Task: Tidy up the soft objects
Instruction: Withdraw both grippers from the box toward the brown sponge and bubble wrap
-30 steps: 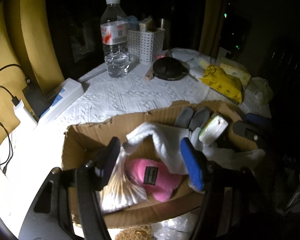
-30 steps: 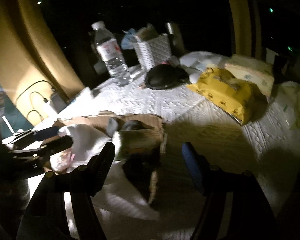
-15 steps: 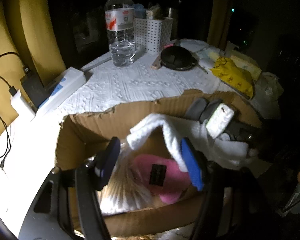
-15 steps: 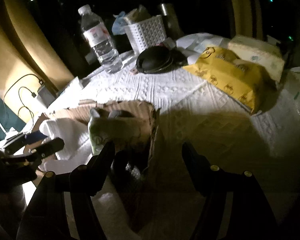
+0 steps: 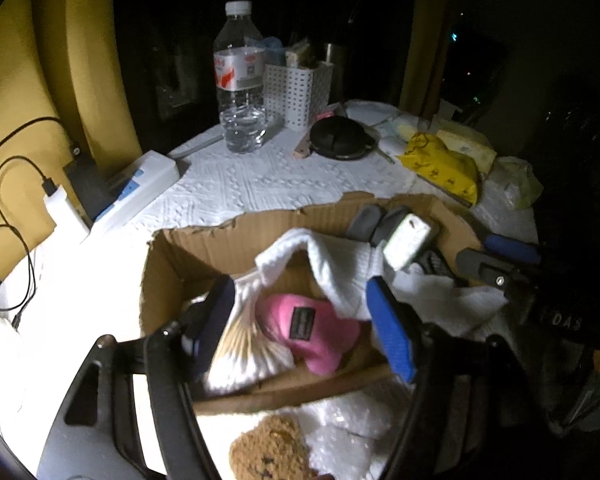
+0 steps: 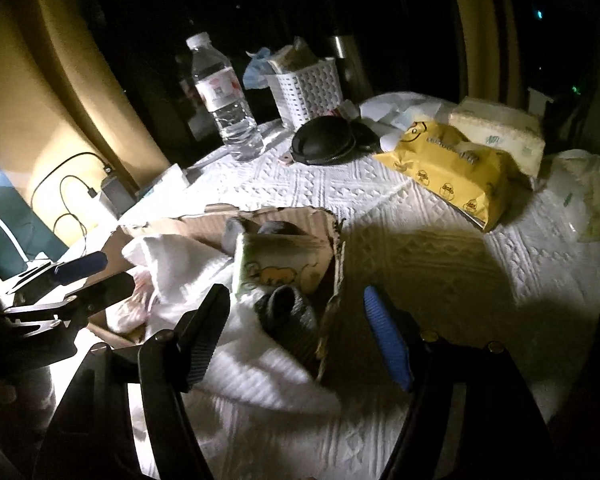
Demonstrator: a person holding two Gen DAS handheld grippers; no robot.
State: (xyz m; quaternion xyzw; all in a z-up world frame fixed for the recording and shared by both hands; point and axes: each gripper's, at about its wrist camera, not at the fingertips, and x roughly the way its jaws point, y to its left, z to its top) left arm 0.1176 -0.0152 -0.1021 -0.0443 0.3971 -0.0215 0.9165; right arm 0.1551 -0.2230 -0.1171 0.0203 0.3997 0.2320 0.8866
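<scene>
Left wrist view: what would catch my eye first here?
Probably the torn cardboard box in the middle, stuffed with soft things: a bright pink plush item low inside it and a white towel draped over them. Behind it on the white tablecloth, a clear water bottle stands upright, with a yellow tissue pack off to the right.

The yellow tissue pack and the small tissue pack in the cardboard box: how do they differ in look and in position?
1. The yellow tissue pack is bright yellow with duck prints; the small tissue pack is pale, with yellow figures.
2. The yellow tissue pack lies flat on the white tablecloth, outside the cardboard box; the small tissue pack is inside the box, among the white towel and other items.

Both look like soft plastic-wrapped packs.
</scene>
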